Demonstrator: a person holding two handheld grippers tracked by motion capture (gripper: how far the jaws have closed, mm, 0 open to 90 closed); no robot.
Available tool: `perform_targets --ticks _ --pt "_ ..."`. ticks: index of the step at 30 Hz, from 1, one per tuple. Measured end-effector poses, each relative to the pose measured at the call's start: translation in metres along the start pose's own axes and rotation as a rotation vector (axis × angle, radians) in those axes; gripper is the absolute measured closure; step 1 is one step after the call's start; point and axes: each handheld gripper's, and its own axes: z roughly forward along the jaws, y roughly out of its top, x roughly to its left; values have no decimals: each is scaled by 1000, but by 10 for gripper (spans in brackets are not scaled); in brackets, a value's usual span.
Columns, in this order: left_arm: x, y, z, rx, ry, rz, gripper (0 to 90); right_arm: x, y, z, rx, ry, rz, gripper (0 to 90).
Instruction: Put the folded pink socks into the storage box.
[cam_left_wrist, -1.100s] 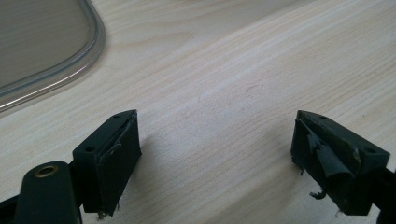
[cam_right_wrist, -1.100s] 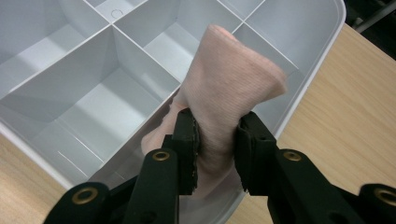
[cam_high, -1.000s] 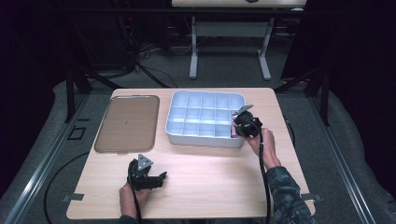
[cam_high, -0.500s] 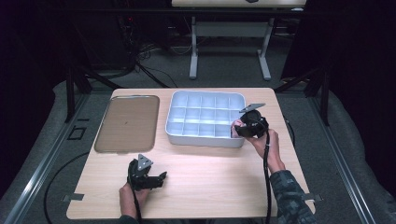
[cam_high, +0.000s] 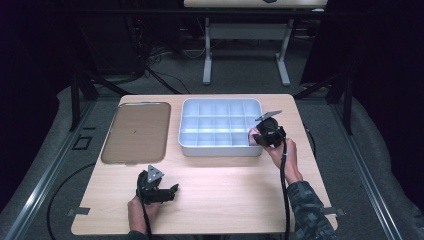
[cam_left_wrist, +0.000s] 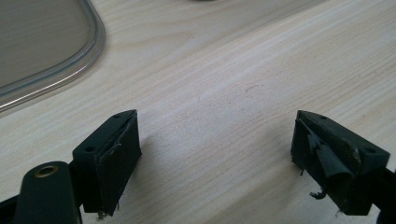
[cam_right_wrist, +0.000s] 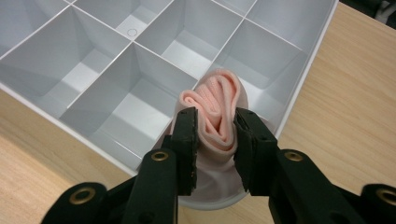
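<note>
A rolled pink cloth (cam_right_wrist: 215, 102) hangs over the near right corner compartment of the white divided tray (cam_right_wrist: 70, 60). My right gripper (cam_right_wrist: 215, 140) is shut on it, pads pressing both sides of the roll; its jaws have just been closing on the cloth. In the high view the right gripper (cam_high: 257, 136) sits at the right end of the tray's (cam_high: 220, 150) front wall, with the pink cloth (cam_high: 253, 138) just visible at its tip. My left gripper (cam_high: 172, 190) rests low over the front left of the table. Its jaws (cam_left_wrist: 217, 154) stand wide open over bare wood.
A brownish transparent flat tray (cam_high: 137, 131) lies left of the white tray; its rim (cam_left_wrist: 70, 74) is ahead and to the left of the left gripper. The white tray's other compartments look empty. A table frame and cables stand beyond the far edge.
The right gripper has turned a little at the tray's near right corner while keeping the pink cloth. The left hand and gripper have stayed put.
</note>
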Motion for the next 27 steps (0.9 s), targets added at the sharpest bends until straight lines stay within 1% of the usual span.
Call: perform_targets --ticks 3,4,6,9,10,11,14,17,20,23,26,27 --pt "0 0 0 0 -1 0 156 0 -1 -1 -1 23 12 709" --pt "0 0 0 0 -1 0 156 0 -2 -1 -10 32 24 707" --pt "0 0 0 0 -1 0 156 -1 -2 -2 -9 39 31 695" --pt "0 0 0 0 -1 0 156 0 -2 -6 -27 44 41 648" --pt "0 0 0 0 -1 0 156 0 -2 -8 -25 50 36 633" --pt "0 0 0 0 -1 0 156 0 -3 -10 -39 51 40 609" --pt "0 0 0 0 -1 1 156 2 -4 -20 -58 67 51 555" --pt "0 0 0 0 -1 0 156 5 -7 -32 -82 85 63 490" --pt "0 0 0 0 -1 0 156 7 -10 -43 -96 96 66 372" --pt "0 0 0 0 -1 0 156 10 -15 -56 -113 125 70 263" --pt "0 0 0 0 -1 1 156 15 -22 -69 -136 136 70 178" --pt "0 0 0 0 0 0 156 17 -25 -73 -147 125 64 158"
